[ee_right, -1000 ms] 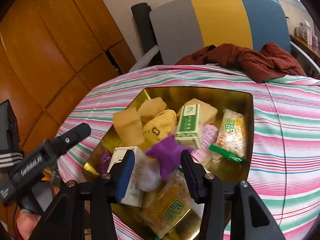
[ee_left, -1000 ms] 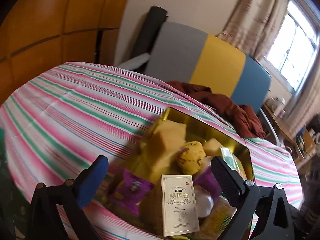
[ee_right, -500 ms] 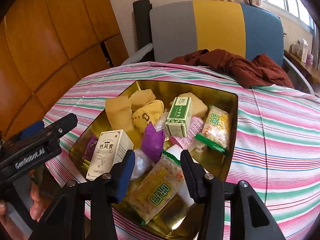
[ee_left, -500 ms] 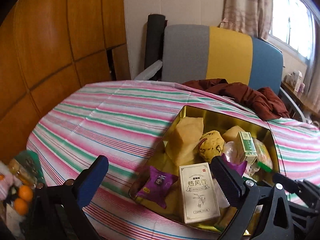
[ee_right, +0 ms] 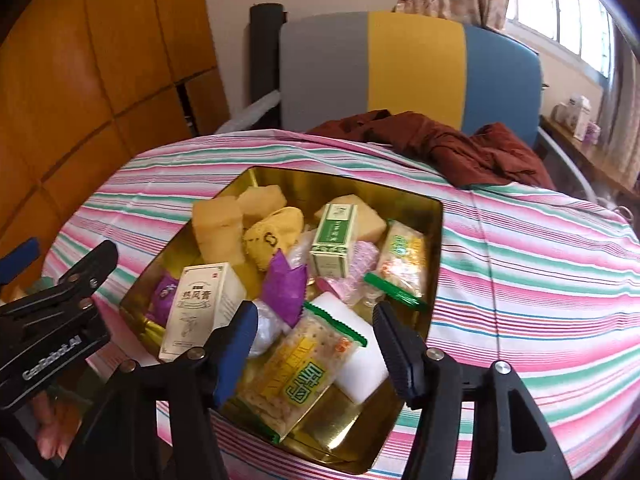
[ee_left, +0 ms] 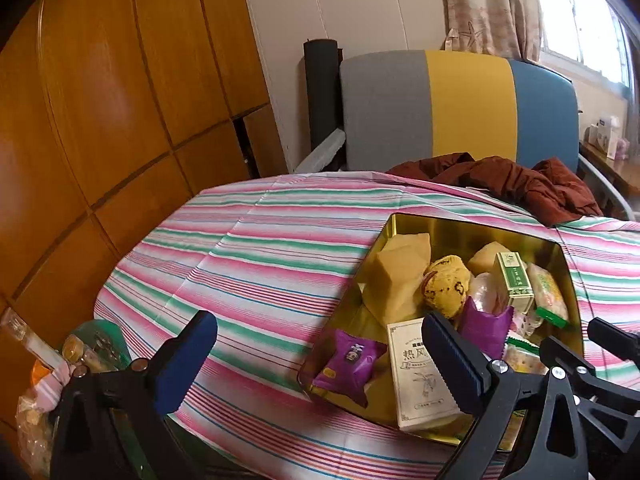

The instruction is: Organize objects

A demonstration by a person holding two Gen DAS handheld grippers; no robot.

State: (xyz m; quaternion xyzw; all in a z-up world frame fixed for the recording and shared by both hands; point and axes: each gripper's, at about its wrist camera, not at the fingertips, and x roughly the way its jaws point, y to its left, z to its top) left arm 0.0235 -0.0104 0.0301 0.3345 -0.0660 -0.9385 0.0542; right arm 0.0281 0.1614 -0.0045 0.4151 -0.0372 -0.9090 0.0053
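Observation:
A gold tin tray (ee_right: pixel 360 188) on the striped tablecloth (ee_right: pixel 540 264) holds several items: yellow sponges (ee_right: pixel 218 228), a green box (ee_right: pixel 334 236), a white box (ee_right: pixel 196 308), purple packets (ee_right: pixel 284 288), cracker packs (ee_right: pixel 308 368) and a white block (ee_right: pixel 356 344). My right gripper (ee_right: pixel 314 348) is open and empty, above the tray's near end over a cracker pack. My left gripper (ee_left: pixel 320 364) is open and empty, at the tray's left side (ee_left: pixel 384 236), with the white box (ee_left: pixel 416 376) by its right finger.
A grey, yellow and blue chair back (ee_left: pixel 460 108) stands behind the table with a dark red garment (ee_left: pixel 512 184) on the table's far edge. Wood panels (ee_left: pixel 100 100) lie left. A bag of items (ee_left: pixel 80 356) sits below the table's left edge.
Both grippers have pulled back from the tray toward me and risen. The left has swung left off the tray. Both stay open and empty.

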